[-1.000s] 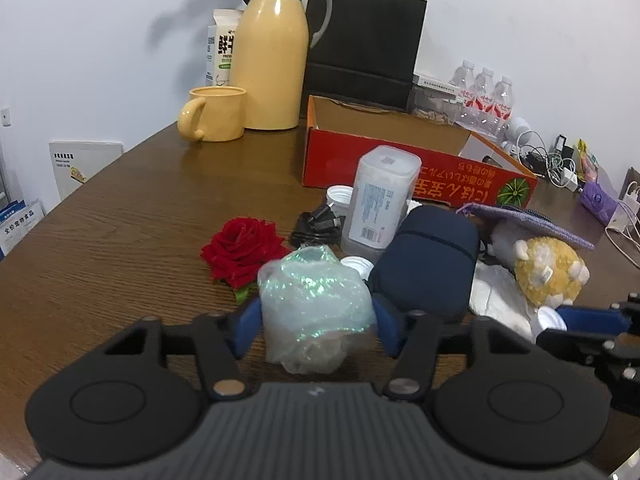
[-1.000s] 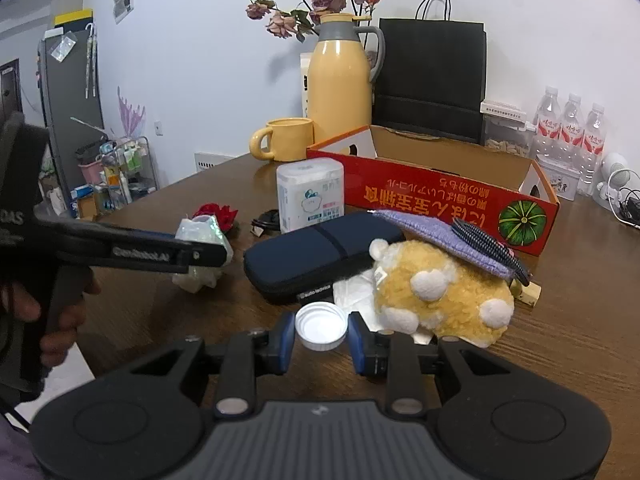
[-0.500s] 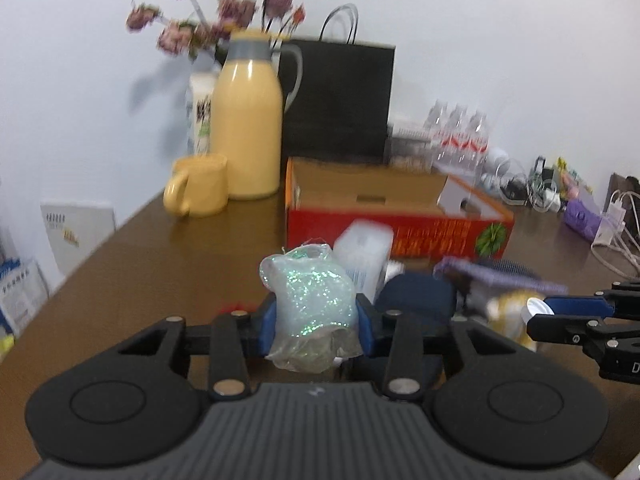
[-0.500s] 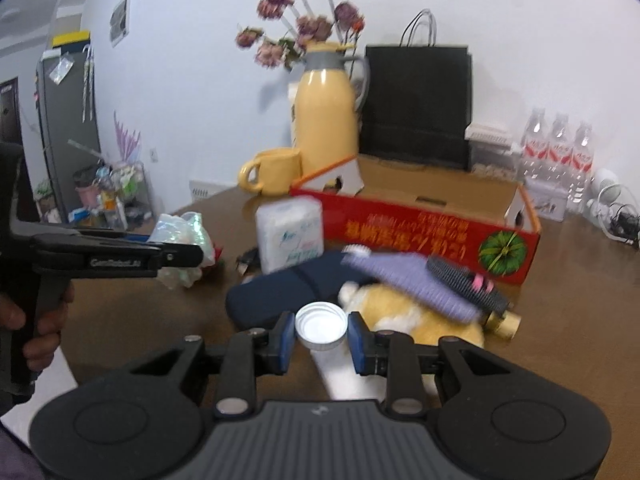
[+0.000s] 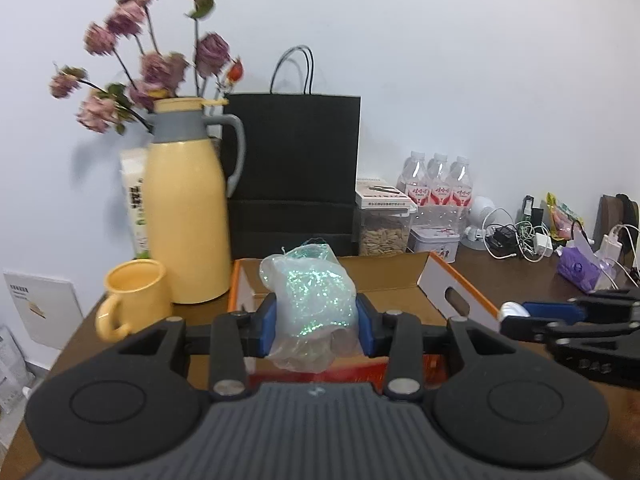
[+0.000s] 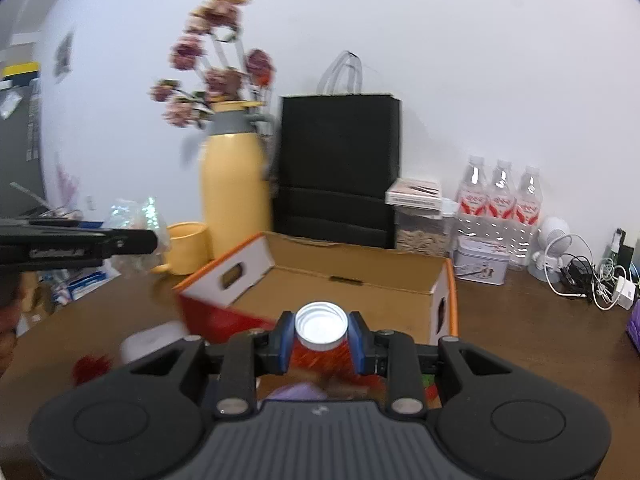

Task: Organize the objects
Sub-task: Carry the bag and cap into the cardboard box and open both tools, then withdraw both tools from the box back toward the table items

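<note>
My left gripper (image 5: 316,328) is shut on a crumpled iridescent plastic bag (image 5: 310,300) and holds it in the air at the near edge of the open red cardboard box (image 5: 452,280). My right gripper (image 6: 320,338) is shut on a white bottle cap (image 6: 320,325), held above the box's near wall; the box interior (image 6: 352,292) lies just beyond. The right gripper shows at the right of the left wrist view, the cap (image 5: 511,311) at its tip. The left gripper with the bag (image 6: 136,216) shows at the left of the right wrist view.
Behind the box stand a yellow thermos (image 5: 186,216) with dried flowers, a yellow mug (image 5: 134,300), a black paper bag (image 5: 294,176), a jar of seeds (image 5: 384,228), water bottles (image 5: 438,190) and a tin. Chargers and cables (image 5: 516,236) lie at the right.
Both grippers have risen from the table clutter and moved forward to the red box, each still holding its object. The plush toy, navy case and rose have dropped out of the left view.
</note>
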### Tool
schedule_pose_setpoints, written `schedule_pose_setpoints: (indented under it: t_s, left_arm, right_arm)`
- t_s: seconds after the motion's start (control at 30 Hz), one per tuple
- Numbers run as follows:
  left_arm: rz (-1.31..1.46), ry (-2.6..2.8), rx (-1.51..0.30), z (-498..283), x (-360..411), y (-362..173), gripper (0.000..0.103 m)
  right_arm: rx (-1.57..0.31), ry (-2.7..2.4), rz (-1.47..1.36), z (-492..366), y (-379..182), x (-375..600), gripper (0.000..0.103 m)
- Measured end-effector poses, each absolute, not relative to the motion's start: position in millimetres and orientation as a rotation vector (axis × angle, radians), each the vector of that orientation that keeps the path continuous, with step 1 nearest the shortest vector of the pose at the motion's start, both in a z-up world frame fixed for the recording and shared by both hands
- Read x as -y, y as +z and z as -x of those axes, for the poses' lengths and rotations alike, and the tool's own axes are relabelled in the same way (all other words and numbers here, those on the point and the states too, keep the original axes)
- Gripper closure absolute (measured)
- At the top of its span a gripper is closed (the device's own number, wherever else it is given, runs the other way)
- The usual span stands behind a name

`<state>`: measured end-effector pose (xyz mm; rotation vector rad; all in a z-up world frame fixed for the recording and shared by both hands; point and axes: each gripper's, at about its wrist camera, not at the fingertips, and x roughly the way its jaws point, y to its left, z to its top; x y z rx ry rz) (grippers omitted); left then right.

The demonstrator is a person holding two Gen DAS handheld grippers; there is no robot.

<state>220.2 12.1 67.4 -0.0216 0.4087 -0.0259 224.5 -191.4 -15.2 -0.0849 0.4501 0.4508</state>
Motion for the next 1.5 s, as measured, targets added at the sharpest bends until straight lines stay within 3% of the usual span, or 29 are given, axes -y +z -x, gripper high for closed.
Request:
schedule_pose_setpoints:
  t_s: [0.37,0.7,0.8,0.87,0.9,0.97,1.03,1.1,1.27,1.33,1.5]
  left_arm:
    - [-0.07,0.068,-0.63,-341,11,35,0.063]
    - [-0.077,0.121,-0.798,-387,11,2,0.06]
    - [-0.081,0.121,-0.809,-386,10,-1,0.053]
    - [-0.08,0.122,-0.808,-386,11,-2,0.037]
    - [-0.078,0.124,-0.803,-385,10,-2,0.032]
    - [-0.074,0.13,-0.785,-384,9,-1,0.016]
    - [-0.059,0.146,-0.771,-382,7,1,0.002]
    - [-0.049,0.159,-0.743,-378,5,5,0.0]
    - [-0.029,0.161,-0.711,-368,1,16,0.0]
    - [-0.022,0.157,-0.688,-361,0,23,0.0]
    - [0.014,0.132,-0.606,-333,-5,46,0.0]
  right_arm:
    - [-0.665,0.308,0.097,-363,-52,163,0.076]
    - [-0.785,0.257,0.171,-403,-91,142,0.076]
    - [-0.799,0.258,0.185,-405,-96,139,0.076]
    - [-0.803,0.259,0.192,-404,-97,138,0.076]
    - [-0.8,0.259,0.197,-403,-97,137,0.074]
    - [-0.797,0.257,0.193,-401,-96,137,0.059]
    - [-0.787,0.254,0.197,-400,-94,137,0.026]
    - [-0.781,0.259,0.202,-398,-93,137,0.015]
    - [-0.776,0.278,0.174,-391,-88,138,0.009]
    - [-0.758,0.275,0.175,-386,-83,139,0.002]
    - [-0.689,0.288,0.163,-363,-61,147,0.0]
